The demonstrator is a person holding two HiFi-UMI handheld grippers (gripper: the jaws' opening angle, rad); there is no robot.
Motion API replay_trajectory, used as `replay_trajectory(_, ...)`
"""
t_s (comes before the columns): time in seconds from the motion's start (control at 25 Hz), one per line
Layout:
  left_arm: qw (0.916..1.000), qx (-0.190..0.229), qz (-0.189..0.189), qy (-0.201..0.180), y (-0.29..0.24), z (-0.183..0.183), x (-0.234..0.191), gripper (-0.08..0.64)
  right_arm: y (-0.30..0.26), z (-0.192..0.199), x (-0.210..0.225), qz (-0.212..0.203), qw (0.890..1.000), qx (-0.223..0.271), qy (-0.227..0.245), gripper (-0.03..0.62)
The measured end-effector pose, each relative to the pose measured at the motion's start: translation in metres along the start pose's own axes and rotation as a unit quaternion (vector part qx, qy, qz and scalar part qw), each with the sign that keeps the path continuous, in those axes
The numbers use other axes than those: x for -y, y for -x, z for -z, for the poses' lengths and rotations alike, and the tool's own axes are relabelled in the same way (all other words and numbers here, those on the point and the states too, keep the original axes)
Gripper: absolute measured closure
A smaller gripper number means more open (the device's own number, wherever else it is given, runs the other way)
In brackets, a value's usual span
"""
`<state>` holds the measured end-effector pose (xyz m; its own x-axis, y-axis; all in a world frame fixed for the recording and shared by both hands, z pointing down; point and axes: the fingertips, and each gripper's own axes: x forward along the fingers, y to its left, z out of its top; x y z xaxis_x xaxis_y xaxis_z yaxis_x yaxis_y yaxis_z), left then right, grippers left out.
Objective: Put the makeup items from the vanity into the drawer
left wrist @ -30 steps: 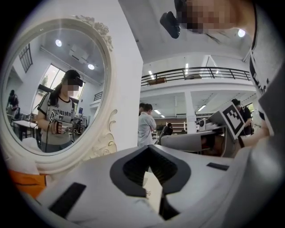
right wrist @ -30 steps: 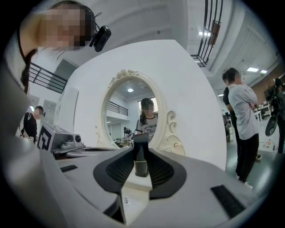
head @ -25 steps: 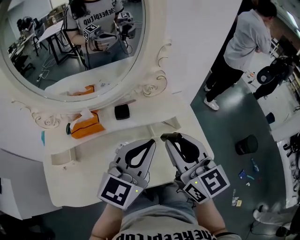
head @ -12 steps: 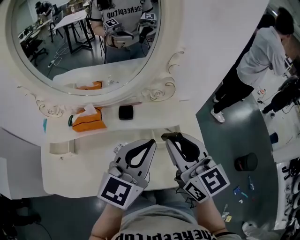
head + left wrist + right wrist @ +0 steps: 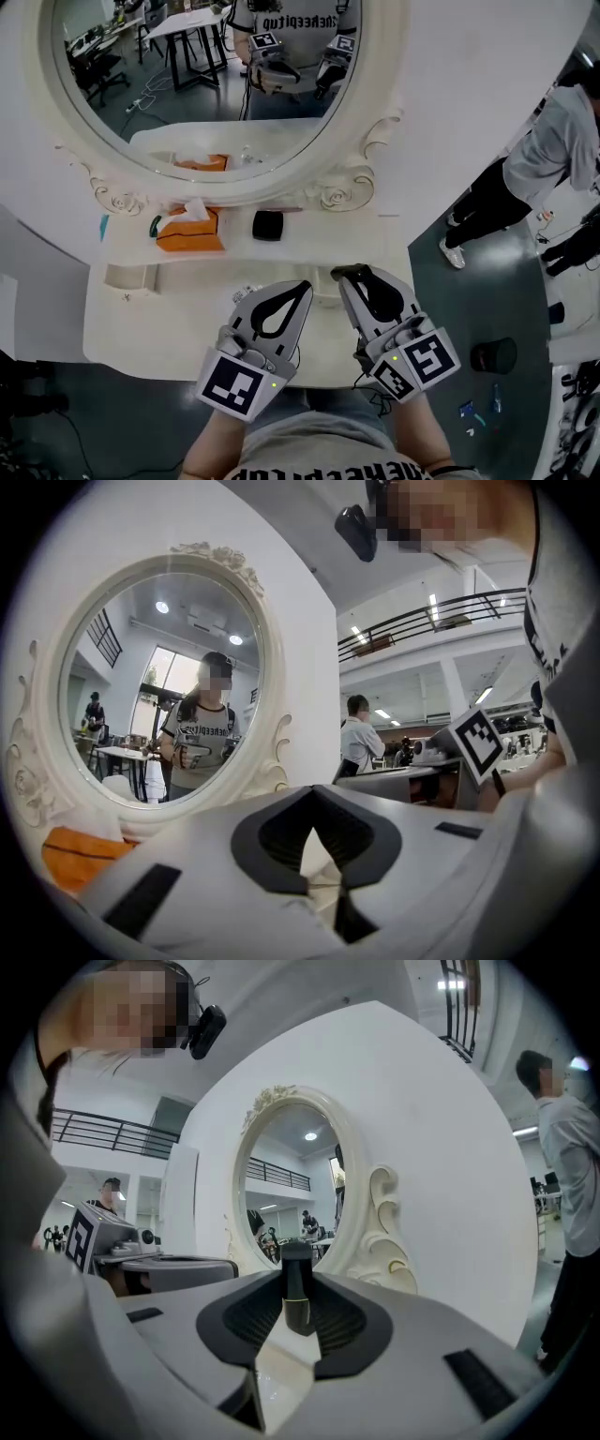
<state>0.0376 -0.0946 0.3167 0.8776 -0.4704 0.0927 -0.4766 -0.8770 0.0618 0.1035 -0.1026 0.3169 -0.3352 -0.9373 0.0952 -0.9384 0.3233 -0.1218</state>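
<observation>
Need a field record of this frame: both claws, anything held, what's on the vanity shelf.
left claw: shut, empty, above the vanity top
right claw: shut on a dark tube
shelf under mirror: orange tissue box, black case to its right, apart
drawer: none seen open
bystander: person standing on the floor, right

We see a cream vanity, an orange box at ten o'clock, a black case at twelve and a black tube. The left gripper and right gripper are grey, with black-and-white cubes.
</observation>
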Motion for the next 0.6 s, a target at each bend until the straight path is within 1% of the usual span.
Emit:
replay_trajectory(0.32, 0.9991, -0.002, -0.043, 0.006, -0.004, 0.002, -0.006, 0.552, -0.013, 0.018, 0.018, -0.025, 0.999, -0.028, 0.0, 0.48)
replay_trajectory(0.6, 0.9965, -0.007, -0.082, 0.018, -0.01, 0.01, -0.011, 0.552, -0.026, 0.04, 0.036, -0.048, 0.997, -0.058, 0.001, 0.48)
